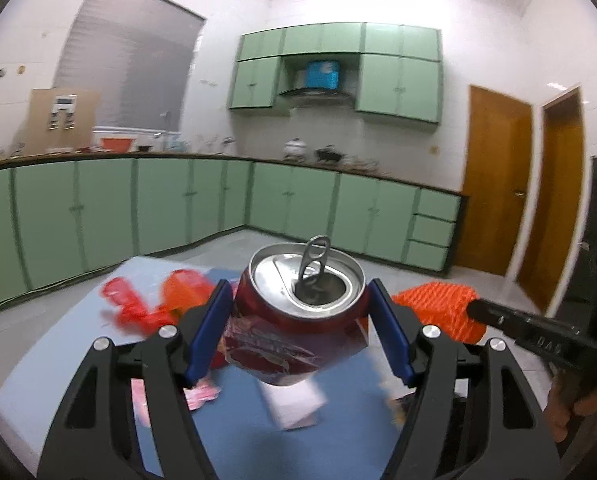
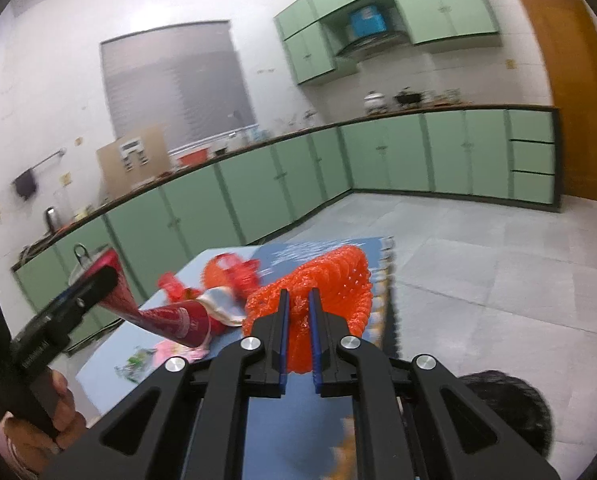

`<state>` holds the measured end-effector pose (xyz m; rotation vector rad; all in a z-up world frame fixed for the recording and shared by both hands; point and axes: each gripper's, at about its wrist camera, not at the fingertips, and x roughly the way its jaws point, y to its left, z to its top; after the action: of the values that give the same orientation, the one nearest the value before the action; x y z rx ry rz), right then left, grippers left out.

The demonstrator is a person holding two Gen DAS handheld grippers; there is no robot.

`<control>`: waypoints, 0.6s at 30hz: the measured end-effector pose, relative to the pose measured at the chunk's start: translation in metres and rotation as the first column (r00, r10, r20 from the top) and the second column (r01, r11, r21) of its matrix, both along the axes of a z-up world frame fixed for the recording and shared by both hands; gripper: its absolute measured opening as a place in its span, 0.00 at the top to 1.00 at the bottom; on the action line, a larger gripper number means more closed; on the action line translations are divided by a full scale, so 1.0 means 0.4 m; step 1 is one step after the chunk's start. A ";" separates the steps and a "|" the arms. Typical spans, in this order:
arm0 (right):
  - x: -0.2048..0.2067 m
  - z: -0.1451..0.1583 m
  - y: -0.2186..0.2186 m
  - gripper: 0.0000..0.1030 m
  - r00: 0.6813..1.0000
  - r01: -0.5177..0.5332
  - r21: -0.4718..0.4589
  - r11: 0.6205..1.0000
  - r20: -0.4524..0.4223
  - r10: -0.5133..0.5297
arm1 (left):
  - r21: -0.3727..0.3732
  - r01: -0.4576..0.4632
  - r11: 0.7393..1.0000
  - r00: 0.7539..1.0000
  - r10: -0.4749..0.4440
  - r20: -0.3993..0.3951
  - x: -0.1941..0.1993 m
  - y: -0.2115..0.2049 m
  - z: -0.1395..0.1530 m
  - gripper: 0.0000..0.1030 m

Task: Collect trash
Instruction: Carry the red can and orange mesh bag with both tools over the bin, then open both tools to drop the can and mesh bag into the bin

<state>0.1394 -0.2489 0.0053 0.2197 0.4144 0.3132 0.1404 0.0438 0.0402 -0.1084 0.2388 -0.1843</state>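
My left gripper (image 1: pixel 300 304) is shut on a dented red soda can (image 1: pixel 298 320), held tilted above the blue table (image 1: pixel 98 344). The can also shows at the left of the right wrist view (image 2: pixel 154 312), clamped by the left gripper's fingers. My right gripper (image 2: pixel 298 308) is shut on the rim of an orange woven mesh basket (image 2: pixel 330 284), which also shows in the left wrist view (image 1: pixel 438 308). Red plastic wrappers (image 1: pixel 138 304) lie on the table behind the can.
Paper scraps (image 1: pixel 294 404) and a pink wrapper (image 1: pixel 202 394) lie on the table below the can. Green base cabinets (image 1: pixel 178 204) and a cluttered counter run along the walls. Wooden doors (image 1: pixel 498 176) stand at the right. A grey tiled floor (image 2: pixel 478 260) surrounds the table.
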 end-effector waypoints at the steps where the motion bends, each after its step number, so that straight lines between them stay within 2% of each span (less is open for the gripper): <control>1: -0.012 0.002 -0.029 0.91 1.000 0.028 -0.001 1.000 0.000 -0.028 | -0.004 0.024 1.000 1.000 -0.024 0.003 0.003 -0.023 0.004 0.35; 4: -0.043 -0.006 -0.116 0.91 0.994 0.105 -0.010 0.994 -0.014 -0.105 | -0.012 0.115 0.993 0.993 -0.114 0.009 0.010 -0.124 0.006 0.35; 8: -0.090 -0.047 -0.233 0.91 0.977 0.207 -0.026 0.978 -0.051 -0.208 | -0.026 0.224 0.974 0.974 -0.224 -0.020 0.025 -0.266 -0.028 0.35; 12: -0.113 -0.122 -0.340 0.91 0.953 0.278 -0.033 0.960 -0.121 -0.279 | -0.022 0.307 0.952 0.950 -0.307 -0.062 0.034 -0.397 -0.097 0.35; 18: -0.088 -0.264 -0.456 0.91 0.915 0.309 -0.047 0.950 -0.257 -0.311 | -0.014 0.397 0.918 0.896 -0.391 -0.209 0.093 -0.555 -0.249 0.35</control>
<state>0.1041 -0.4313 -0.1004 0.3191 0.6329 -0.0323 0.1774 -0.1783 -0.0594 -0.0483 0.4732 -0.5770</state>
